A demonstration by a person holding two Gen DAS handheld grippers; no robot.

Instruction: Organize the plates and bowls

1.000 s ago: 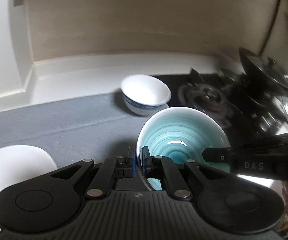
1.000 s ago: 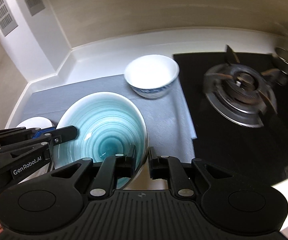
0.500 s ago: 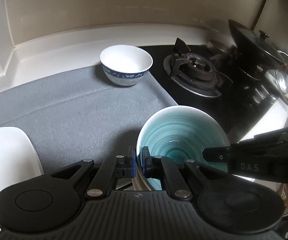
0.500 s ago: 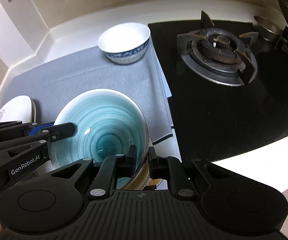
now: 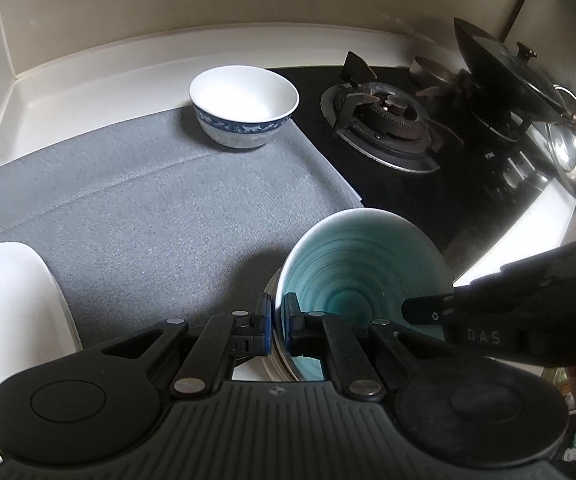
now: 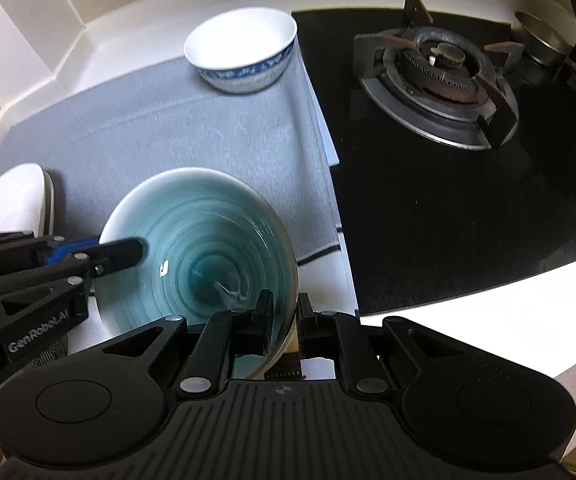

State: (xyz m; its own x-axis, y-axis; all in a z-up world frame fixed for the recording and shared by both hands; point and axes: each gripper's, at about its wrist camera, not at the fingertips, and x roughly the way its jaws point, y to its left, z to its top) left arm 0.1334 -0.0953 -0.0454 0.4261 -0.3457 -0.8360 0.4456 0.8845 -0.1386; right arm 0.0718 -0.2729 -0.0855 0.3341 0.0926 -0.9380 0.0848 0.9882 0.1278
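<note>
A teal-glazed bowl point(image 5: 362, 276) with a white outside is held by both grippers over the near edge of the grey mat point(image 5: 159, 216). My left gripper point(image 5: 276, 320) is shut on its left rim. My right gripper point(image 6: 283, 312) is shut on its right rim; the bowl point(image 6: 207, 248) fills the near left of the right wrist view. A pale plate rim point(image 5: 269, 356) shows under the bowl at the left gripper. A white bowl with a blue pattern band point(image 5: 243, 106) stands upright at the mat's far right corner, also in the right wrist view point(image 6: 241, 50).
A white plate point(image 5: 7, 312) lies at the mat's near left, also in the right wrist view point(image 6: 11, 200). A black gas hob point(image 6: 468, 152) with a burner point(image 6: 440, 64) lies to the right. A pan and lid point(image 5: 500, 68) stand at the hob's far right. White walls close the back.
Both grippers and the teal bowl have come lower and nearer the counter's front edge. The patterned bowl and the hob now sit farther up the views. Both grips are unchanged.
</note>
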